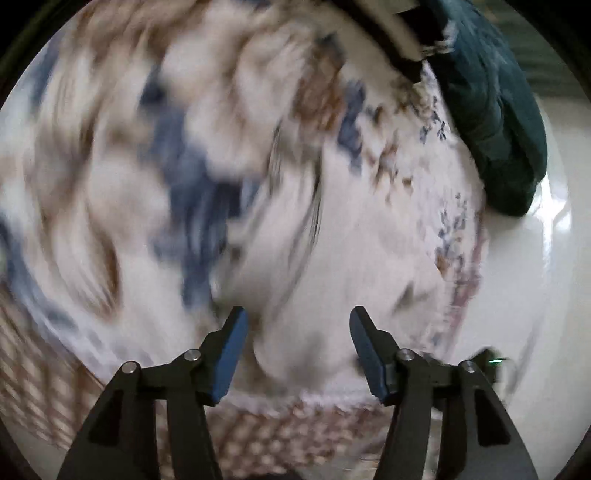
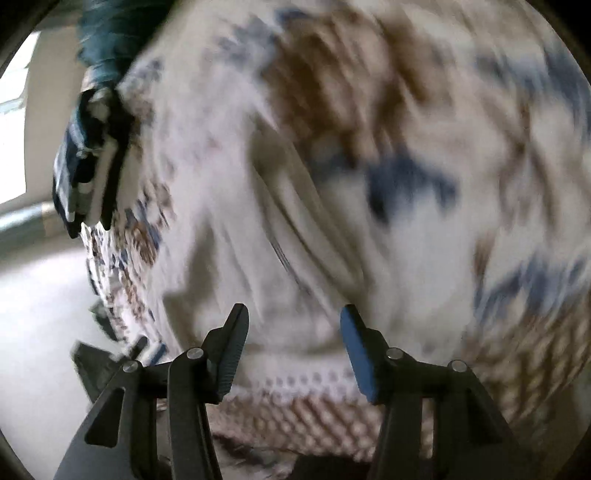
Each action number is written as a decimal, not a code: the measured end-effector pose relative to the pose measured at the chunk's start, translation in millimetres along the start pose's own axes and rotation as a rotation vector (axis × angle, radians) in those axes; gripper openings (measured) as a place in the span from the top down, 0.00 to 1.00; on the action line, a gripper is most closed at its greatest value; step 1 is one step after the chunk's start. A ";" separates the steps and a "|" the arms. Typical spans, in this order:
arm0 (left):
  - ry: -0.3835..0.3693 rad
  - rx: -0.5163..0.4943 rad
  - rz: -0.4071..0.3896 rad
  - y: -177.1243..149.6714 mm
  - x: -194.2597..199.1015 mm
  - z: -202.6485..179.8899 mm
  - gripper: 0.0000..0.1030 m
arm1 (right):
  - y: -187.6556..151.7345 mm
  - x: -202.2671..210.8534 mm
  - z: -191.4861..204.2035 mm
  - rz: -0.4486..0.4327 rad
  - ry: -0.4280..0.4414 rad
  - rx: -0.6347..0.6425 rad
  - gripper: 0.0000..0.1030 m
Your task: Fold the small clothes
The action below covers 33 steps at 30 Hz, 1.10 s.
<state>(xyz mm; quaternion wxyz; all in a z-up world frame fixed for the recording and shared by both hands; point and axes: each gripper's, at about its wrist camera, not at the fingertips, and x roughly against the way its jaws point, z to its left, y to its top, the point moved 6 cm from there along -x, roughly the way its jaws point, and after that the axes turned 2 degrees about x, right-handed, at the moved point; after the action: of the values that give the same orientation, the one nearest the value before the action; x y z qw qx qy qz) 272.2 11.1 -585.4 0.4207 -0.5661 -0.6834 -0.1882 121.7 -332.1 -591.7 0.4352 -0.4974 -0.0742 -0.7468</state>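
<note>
A white garment [image 1: 351,258] lies crumpled on a cloth [image 1: 110,166] patterned in white, blue and brown. Both views are blurred by motion. My left gripper [image 1: 299,321] is open, jaws wide apart, just above the near edge of the white garment, holding nothing. In the right wrist view the same white garment [image 2: 295,240] lies ahead of my right gripper [image 2: 291,317], which is open and empty, close over the fabric. The garment's shape and folds are too blurred to tell.
A dark teal garment [image 1: 495,110] lies at the far right of the patterned cloth, with a dark striped piece [image 1: 399,33] beside it; both show at the upper left in the right wrist view [image 2: 99,85]. A pale bare surface [image 1: 535,295] lies beyond the cloth's edge.
</note>
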 end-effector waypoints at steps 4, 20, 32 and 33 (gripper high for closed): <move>-0.049 0.115 0.001 -18.3 -25.5 11.3 0.49 | -7.9 -24.0 -18.8 -0.003 0.130 -0.170 0.47; 0.113 -0.024 -0.066 -16.4 -13.4 25.7 0.90 | -6.4 22.3 -28.0 -0.106 -0.035 -0.067 0.97; 0.025 -0.112 -0.167 11.5 32.9 0.1 0.40 | 14.3 41.0 6.2 -0.184 -0.095 0.212 0.31; 0.016 -0.155 -0.168 22.2 27.0 -6.9 0.40 | 20.7 36.7 12.4 -0.181 -0.065 0.240 0.30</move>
<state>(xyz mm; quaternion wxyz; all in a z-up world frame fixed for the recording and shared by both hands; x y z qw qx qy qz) 295.3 29.1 -565.0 0.3640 -0.5359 -0.7085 -0.2798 140.5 -359.1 -562.6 0.4198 -0.4570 -0.2216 -0.7522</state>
